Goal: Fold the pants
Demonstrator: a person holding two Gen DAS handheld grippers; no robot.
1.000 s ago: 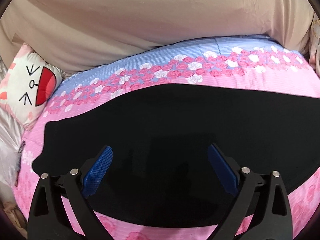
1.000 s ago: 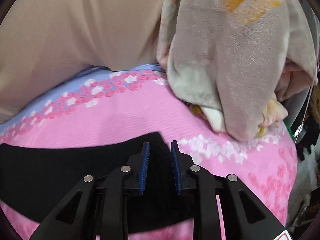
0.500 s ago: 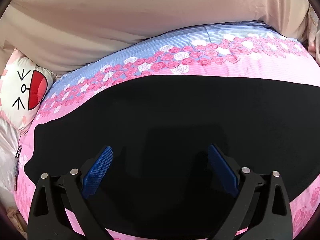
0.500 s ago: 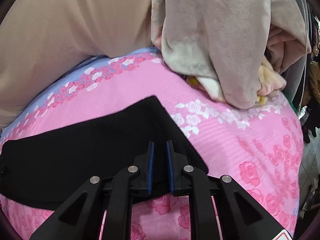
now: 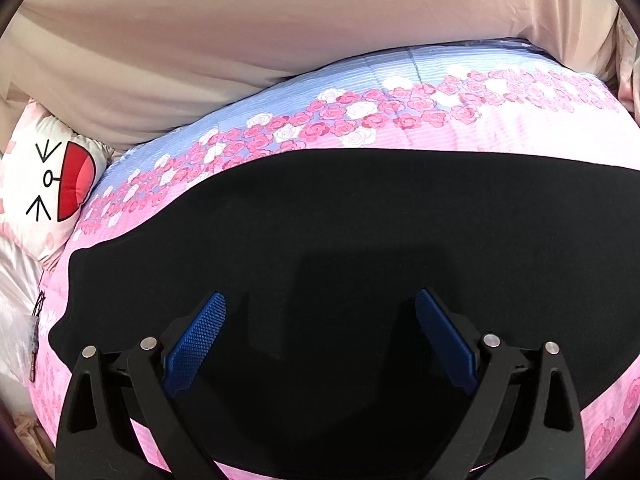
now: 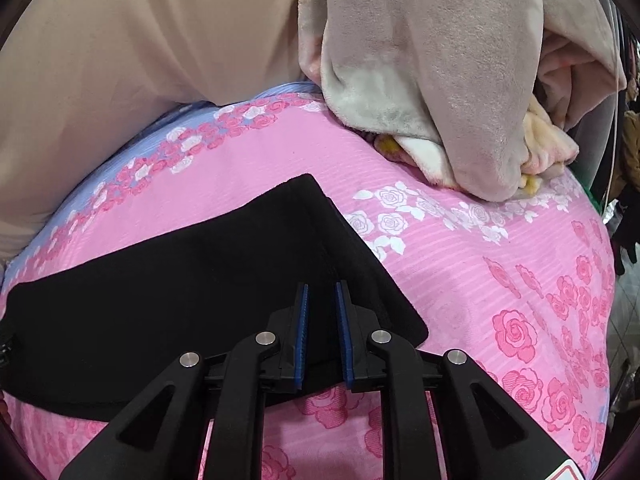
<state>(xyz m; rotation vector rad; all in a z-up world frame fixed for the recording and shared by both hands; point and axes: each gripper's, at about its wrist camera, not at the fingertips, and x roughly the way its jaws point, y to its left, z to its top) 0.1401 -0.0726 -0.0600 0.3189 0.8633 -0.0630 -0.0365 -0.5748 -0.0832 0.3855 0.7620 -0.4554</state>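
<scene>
Pants [image 5: 360, 260], black and flat, lie spread across a bed [image 5: 520, 128] covered in a pink sheet with a rose pattern and a pale blue band along its far edge. In the left wrist view, a white cushion [image 5: 44, 184] printed with a cartoon face and a red mouth sits at the far left, beside the bed's corner, and beige fabric [image 5: 280, 32] fills the whole background behind the bed. The left hand-held gripper [image 5: 320, 312] hovers low over the middle of the pants with its blue pads [image 5: 200, 336] spread wide apart; it is released, with only dark cloth visible beneath and between the fingers, and nothing pinched.

In the right wrist view, the pants [image 6: 180, 280] run off to the left and end in a squared corner near the centre of the frame, where a doubled edge of fabric shows. The right hand-held gripper [image 6: 321, 300] sits over that end, close to the near edge of the cloth. Its jaws have just been closing and now stand nearly together, with a thin gap and black fabric seen between the pads; whether the pads actually pinch the cloth I cannot tell. To the right, a heap of plush grey and cream blankets [image 6: 440, 80] rests on the far part of the bed, well apart from the pants.
</scene>
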